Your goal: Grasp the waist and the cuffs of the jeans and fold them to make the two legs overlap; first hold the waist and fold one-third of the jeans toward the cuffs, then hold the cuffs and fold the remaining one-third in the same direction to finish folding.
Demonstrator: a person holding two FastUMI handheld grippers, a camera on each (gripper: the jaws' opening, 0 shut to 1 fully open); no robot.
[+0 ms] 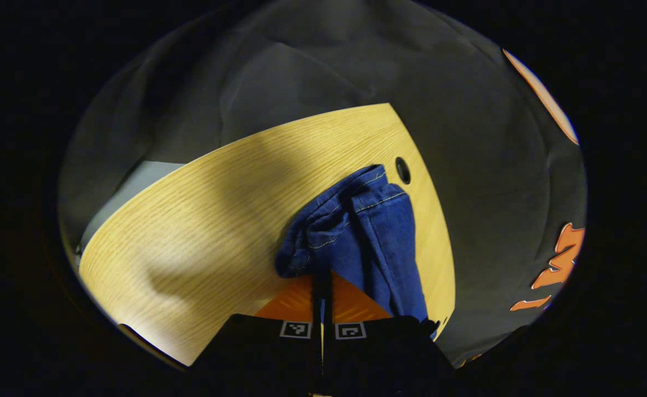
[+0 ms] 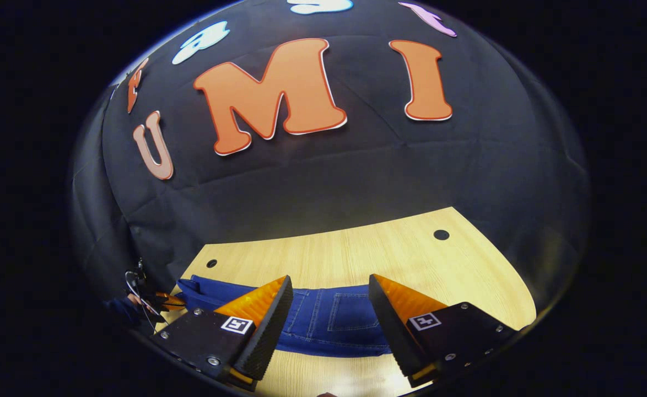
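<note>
The blue jeans (image 2: 334, 320) lie stretched left to right on the light wooden table (image 2: 356, 253), a back pocket facing up. My right gripper (image 2: 332, 314) hovers open just over that pocket area, one finger on each side, touching nothing. In the right gripper view, my left gripper (image 2: 161, 301) holds the far left end of the jeans. In the left gripper view, my left gripper (image 1: 322, 286) is shut on the jeans (image 1: 356, 231), which bunch up past its fingertips with stitched hems showing.
The table (image 1: 191, 220) has round holes near its corners (image 1: 403, 170) (image 2: 441, 234) (image 2: 211, 263). Black booth cloth hangs close behind the far edge. Bare wood lies beyond the jeans.
</note>
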